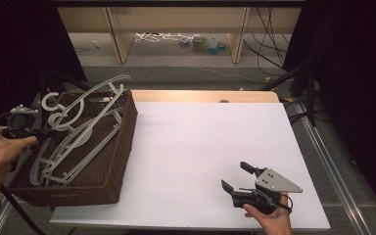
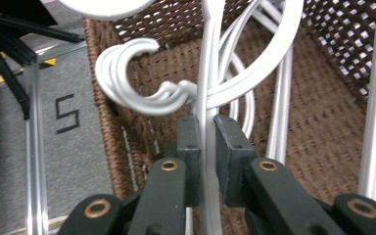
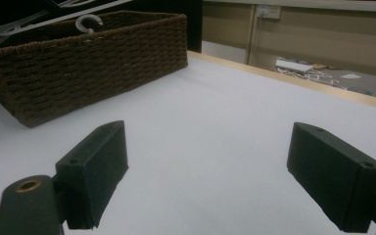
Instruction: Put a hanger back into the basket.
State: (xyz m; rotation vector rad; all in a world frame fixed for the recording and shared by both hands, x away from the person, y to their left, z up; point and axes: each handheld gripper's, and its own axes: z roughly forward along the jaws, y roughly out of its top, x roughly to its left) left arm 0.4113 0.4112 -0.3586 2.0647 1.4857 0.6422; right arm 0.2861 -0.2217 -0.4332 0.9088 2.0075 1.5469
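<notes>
The left tool pinches a white hanger by its stem, just above the wicker basket holding the rest, apparently to lift one free. The right tool waits spread over the table beside the basket.

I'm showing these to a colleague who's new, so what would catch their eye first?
Most striking is the dark wicker basket at the table's left edge, stuffed with tangled white hangers. The left gripper is clamped on one hanger's stem, while the right gripper rests open on the bare white table.
</notes>
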